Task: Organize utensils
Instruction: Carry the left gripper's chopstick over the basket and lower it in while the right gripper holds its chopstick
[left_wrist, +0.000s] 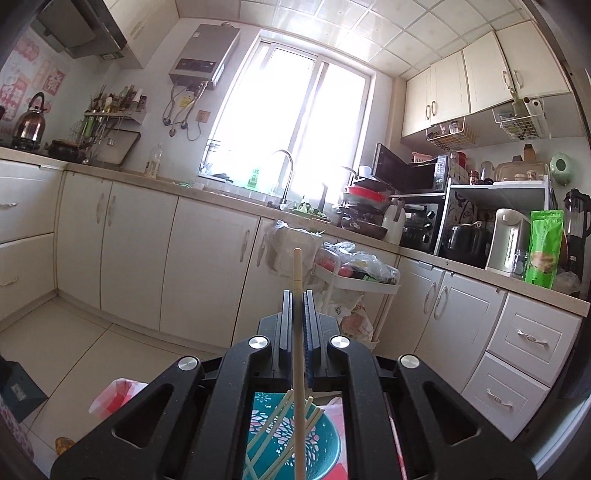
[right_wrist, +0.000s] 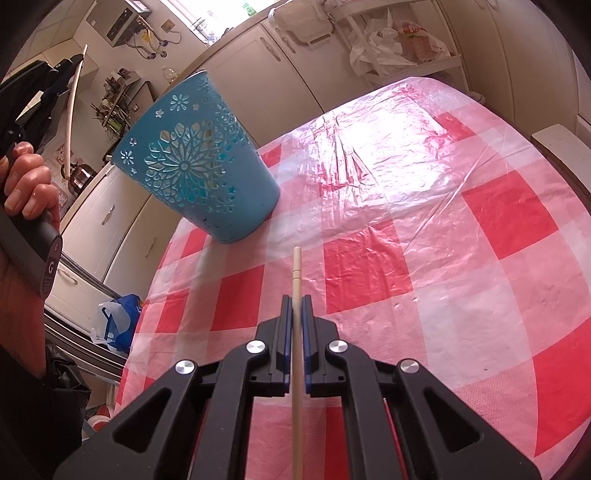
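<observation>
Open tablecloth (right_wrist: 424, 206) right of blue basket (right_wrist: 195, 158)

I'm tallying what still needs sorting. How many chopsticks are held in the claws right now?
2. One chopstick is clamped in the left claw above the blue basket; the other chopstick is clamped in the right claw over the checked tablecloth. More lie in the basket, partly hidden.

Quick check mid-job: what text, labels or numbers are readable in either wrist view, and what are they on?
"G": on the black handle of the left gripper, right wrist view.
Pink wall posters: characters too blurred to read.
Green packet on the counter: print too small.
Water heater label: unreadable.
Chopsticks and blue basket: no text.
</observation>
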